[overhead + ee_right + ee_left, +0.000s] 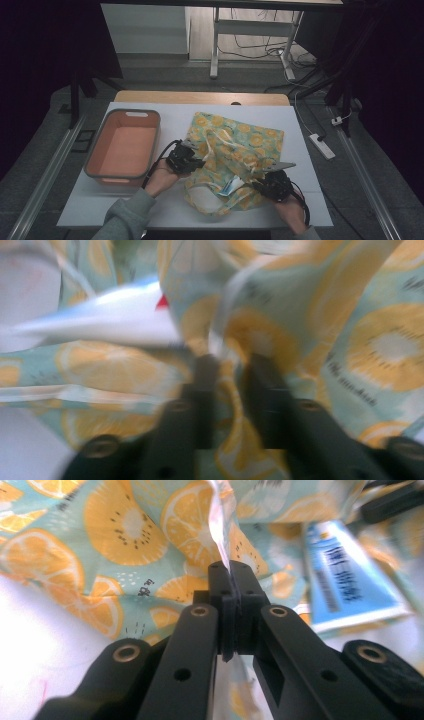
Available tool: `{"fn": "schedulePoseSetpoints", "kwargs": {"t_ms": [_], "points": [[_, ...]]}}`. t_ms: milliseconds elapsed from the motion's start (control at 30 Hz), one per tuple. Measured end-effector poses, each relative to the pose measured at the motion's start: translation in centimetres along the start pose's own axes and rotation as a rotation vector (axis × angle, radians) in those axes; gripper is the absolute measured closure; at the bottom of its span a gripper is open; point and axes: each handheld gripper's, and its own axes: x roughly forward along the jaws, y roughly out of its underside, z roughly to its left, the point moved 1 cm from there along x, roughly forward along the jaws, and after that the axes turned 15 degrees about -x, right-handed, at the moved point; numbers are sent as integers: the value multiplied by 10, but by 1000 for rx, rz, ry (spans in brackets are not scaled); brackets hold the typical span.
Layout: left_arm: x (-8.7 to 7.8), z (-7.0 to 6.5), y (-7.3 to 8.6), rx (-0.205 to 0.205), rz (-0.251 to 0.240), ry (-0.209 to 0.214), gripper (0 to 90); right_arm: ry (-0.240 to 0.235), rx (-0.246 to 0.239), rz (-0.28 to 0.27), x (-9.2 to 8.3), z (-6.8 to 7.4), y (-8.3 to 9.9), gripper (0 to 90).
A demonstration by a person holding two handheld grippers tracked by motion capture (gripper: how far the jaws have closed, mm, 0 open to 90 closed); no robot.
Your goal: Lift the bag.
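While both grippers are working at the near edge of the fabric bag (235, 150), it is lying crumpled in the middle of the white table (310, 165), just right of the orange bin (122, 147).

Left gripper (184, 159) is sitting at the bag's left edge. In the left gripper view its jaws are pressing together on a thin pale strip, the bag's strap (221, 525), which is running up and out of frame, so its far end is getting cut off.

Right gripper (272, 186) is sitting at the bag's near right corner. The right gripper view is heavily motion-blurred: the jaws are standing a little apart with bag fabric bunching between them, but can't tell whether they're actually pinching it.

Blue-and-white packet (231, 187) is poking out of the bag mouth near the front; its print is too blurry to read, and most of it is being covered by fabric in the high view. The other gripper's black jaw tip is showing blurred at the top right of the left gripper view.
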Motion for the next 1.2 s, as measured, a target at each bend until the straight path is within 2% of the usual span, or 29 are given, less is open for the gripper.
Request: {"fn": "schedulePoseSetpoints", "kwargs": {"t_ms": [33,133,267,367,433,533,600,667,767,1033,1133,1200], "points": [[-5,0,1,-3,-7,12,883,-9,0,0,-1,0,0,865],[-20,-1,3,-7,-40,43,883,-9,-11,-26,-9,-2,-3,889],[-43,-2,7,-2,-71,84,883,15,-14,-102,-29,-4,-7,895],[-62,-4,11,5,-93,114,883,7,-19,-177,-47,-5,-12,897],[-75,-4,14,5,-118,130,884,6,-41,-221,-58,-2,-17,898],[-95,-3,16,1,-164,169,884,30,-77,-273,-74,4,-26,899],[-109,-2,18,-6,-205,183,885,51,-90,-309,-84,6,-31,899],[-120,-1,21,-1,-221,170,885,65,-94,-339,-94,6,-36,899],[-132,2,24,-14,-256,196,885,94,-95,-382,-103,3,-40,899],[-152,8,26,-35,-336,217,886,137,-62,-510,-123,-13,-51,899],[-156,6,25,-32,-357,226,886,134,-53,-545,-128,-19,-55,900],[-159,3,23,-34,-377,233,886,95,-30,-584,-132,-21,-60,900]]}}
